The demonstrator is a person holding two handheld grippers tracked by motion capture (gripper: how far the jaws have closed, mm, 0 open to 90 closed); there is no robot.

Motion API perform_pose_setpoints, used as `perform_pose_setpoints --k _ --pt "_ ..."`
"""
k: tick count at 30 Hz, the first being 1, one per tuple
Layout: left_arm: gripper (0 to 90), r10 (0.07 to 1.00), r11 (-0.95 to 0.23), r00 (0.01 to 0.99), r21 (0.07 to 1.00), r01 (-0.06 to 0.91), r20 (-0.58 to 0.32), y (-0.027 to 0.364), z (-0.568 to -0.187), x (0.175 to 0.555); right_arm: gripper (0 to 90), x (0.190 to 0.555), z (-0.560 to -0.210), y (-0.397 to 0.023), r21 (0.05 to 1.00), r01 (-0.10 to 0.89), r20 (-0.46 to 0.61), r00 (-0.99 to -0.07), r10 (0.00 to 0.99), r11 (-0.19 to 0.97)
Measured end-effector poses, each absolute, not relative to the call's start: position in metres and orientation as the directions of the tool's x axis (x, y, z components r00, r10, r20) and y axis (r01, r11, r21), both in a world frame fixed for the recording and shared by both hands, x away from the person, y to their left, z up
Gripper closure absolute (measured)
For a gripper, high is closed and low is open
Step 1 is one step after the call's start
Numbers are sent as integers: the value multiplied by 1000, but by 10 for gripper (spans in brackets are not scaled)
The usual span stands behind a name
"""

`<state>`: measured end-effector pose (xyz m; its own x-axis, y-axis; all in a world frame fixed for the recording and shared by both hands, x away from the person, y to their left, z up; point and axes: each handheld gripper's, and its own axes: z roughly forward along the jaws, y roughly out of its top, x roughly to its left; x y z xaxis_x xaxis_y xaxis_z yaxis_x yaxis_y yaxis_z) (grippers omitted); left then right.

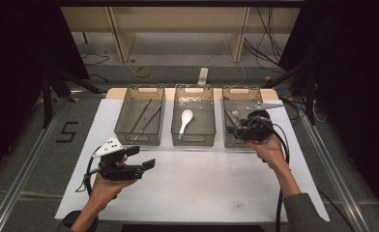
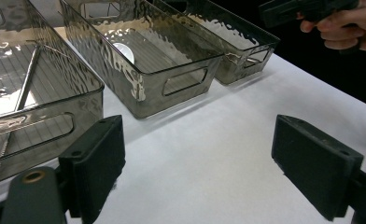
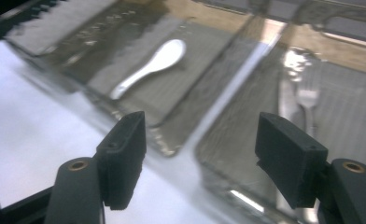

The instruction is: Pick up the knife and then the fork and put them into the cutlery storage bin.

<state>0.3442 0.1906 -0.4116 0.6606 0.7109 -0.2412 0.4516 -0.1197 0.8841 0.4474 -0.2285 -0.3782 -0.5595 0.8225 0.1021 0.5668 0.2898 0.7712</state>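
Three clear grey bins stand in a row at the back of the white table. The left bin holds thin metal chopsticks. A white spoon lies in the middle bin and is also seen in the right gripper view. Metal forks lie in the right bin. My left gripper hovers over the table at the front left, open and empty. My right gripper hangs over the right bin's front edge, its jaws wide apart with nothing between them.
Beyond the table's far edge are a wooden shelf frame and loose cables on the floor. A floor mark shaped like a 5 lies left of the table. Metal rails run along both sides. Cables trail from both grippers.
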Motion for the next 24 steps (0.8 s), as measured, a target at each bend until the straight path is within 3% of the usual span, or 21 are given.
perform_pose_setpoints --k 3,6,16,24 --pt "168 714 -117 657 883 454 -243 192 -412 344 340 435 -380 -226 791 546 132 -593 794 276" --pt "169 715 -111 654 884 454 -246 192 -411 344 340 424 -383 -222 807 505 71 -598 798 306" --pt "169 709 -119 661 881 457 -247 191 -412 344 304 394 -396 -219 827 471 76 -635 769 307" --pt "168 707 -118 662 881 457 -249 190 -412 344 297 378 -403 -220 851 473 155 -642 750 228"
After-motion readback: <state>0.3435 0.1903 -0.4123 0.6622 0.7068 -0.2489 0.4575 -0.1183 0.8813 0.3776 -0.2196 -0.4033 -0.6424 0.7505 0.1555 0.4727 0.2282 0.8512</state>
